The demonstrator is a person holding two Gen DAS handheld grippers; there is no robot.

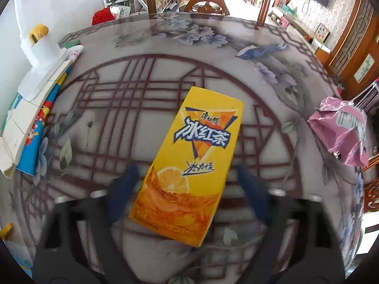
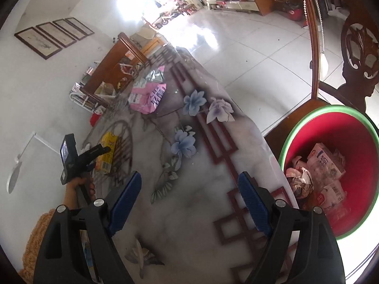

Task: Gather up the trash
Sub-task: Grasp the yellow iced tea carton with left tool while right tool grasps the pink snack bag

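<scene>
Trash partly collected: red bin (image 2: 364, 165) already holds crumpled wrappers. Yellow tea carton (image 1: 189, 163) and pink bag (image 1: 341, 130) remain on table (image 1: 142, 90). Left gripper (image 1: 187, 187) straddles carton, pads not touching; right gripper (image 2: 191, 201) open, empty.

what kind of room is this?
Likely a home dining or living room: a table with a flowered cover, a carved wooden chair, framed pictures on the wall, a tiled floor.

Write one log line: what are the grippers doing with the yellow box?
left hand-held gripper: open around yellow box | right hand-held gripper: open, empty
</scene>
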